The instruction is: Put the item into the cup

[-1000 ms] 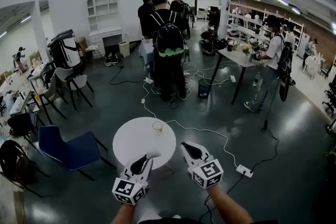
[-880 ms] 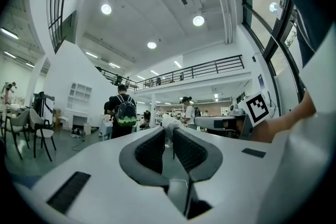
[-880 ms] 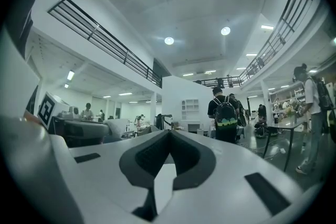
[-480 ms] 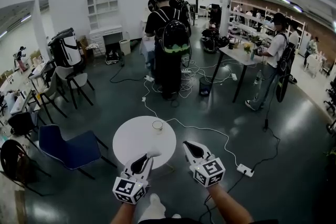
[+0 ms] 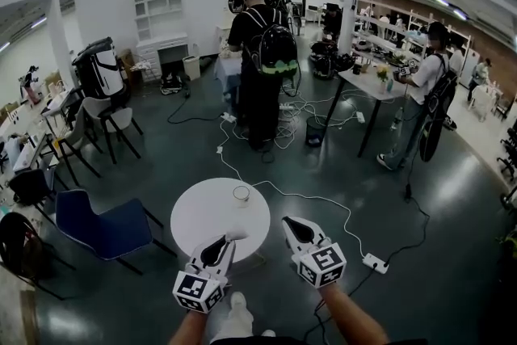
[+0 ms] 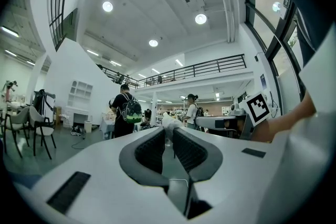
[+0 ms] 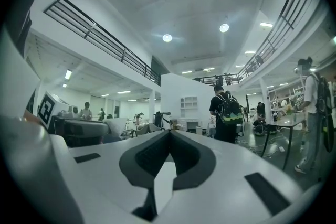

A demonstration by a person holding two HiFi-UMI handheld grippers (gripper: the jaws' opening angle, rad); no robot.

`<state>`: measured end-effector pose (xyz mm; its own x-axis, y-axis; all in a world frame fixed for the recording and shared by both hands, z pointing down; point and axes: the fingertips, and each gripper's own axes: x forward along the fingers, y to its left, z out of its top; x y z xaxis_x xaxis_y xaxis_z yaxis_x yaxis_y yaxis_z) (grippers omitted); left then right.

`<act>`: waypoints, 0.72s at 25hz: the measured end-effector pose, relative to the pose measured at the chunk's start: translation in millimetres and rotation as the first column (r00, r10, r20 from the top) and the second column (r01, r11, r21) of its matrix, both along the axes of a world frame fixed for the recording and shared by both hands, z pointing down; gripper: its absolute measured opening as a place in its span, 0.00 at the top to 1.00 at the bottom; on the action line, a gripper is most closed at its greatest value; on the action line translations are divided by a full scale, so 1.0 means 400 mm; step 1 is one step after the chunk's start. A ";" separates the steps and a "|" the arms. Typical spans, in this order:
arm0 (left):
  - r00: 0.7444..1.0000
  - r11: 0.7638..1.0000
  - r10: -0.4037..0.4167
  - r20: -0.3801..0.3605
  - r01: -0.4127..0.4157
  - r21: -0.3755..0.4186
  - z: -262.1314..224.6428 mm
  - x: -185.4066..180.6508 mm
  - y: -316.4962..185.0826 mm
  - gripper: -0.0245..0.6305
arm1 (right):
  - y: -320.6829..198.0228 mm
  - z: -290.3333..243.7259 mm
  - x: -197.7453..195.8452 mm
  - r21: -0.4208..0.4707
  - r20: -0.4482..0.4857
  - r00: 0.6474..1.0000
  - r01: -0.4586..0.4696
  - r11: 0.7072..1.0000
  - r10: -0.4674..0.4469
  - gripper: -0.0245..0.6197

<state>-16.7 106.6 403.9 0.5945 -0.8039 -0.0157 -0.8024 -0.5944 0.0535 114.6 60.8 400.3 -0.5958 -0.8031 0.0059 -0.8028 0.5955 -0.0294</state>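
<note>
**Left fingers have the white lump, cup sits just ahead of them**

The left gripper (image 5: 229, 240) has its fingers drawn in narrow and pinched on a small crumpled white item (image 5: 237, 237). In the left gripper view the item (image 6: 170, 122) sits right at the fingertips and bulges a bit above and past them. Honestly it's more of a wad than anything with a clear long axis. All I can say is that it pokes out forward, the same way the fingers point.

The clear glass cup (image 5: 241, 193) stands upright on the round white counter (image 5: 198, 214). It's ahead of the left fingers and a touch to their right, towards the far rim. The item and the cup are apart, nothing touching. The left fingertips hang over the near edge of the counter.

The right gripper (image 5: 287, 221) has its fingers pressed together, tip to tip, with nothing between them; the right gripper view (image 7: 169, 132) shows that plainly. Its fingertips sit just beside the counter's right rim, and the cup is ahead of them and off to their left.

Both forearms come in from the bottom of the head view. Each gripper has its marker cube on the near side and its fingers aimed forward. The left one leans slightly right and the right one slightly left, so they angle in towards each other.

A blue chair (image 5: 105, 227) stands on the floor well to the left of the left fingers.
</note>
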 end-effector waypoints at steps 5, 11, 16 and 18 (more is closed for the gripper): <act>1.000 1.000 0.003 -0.010 -0.003 0.005 -0.001 -0.023 -0.068 0.87 | -0.063 0.009 -0.030 -0.004 -0.006 1.000 0.006 1.000 -0.006 0.94; 1.000 1.000 0.005 0.002 -0.005 0.014 0.012 -0.025 -0.147 0.87 | -0.139 0.022 -0.041 -0.002 -0.015 1.000 0.007 1.000 -0.007 0.94; 1.000 1.000 0.010 0.006 -0.010 0.005 0.012 -0.038 -0.232 0.87 | -0.223 0.016 -0.053 -0.006 -0.016 1.000 -0.001 1.000 0.001 0.94; 1.000 1.000 0.013 0.005 -0.013 0.004 0.000 -0.043 -0.276 0.87 | -0.265 0.006 -0.058 -0.010 -0.017 1.000 -0.003 1.000 0.003 0.94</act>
<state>-34.1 -3.9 403.7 0.6049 -0.7961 -0.0156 -0.7949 -0.6049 0.0470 91.3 -45.2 402.7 -0.5933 -0.8046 0.0237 -0.8049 0.5930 -0.0215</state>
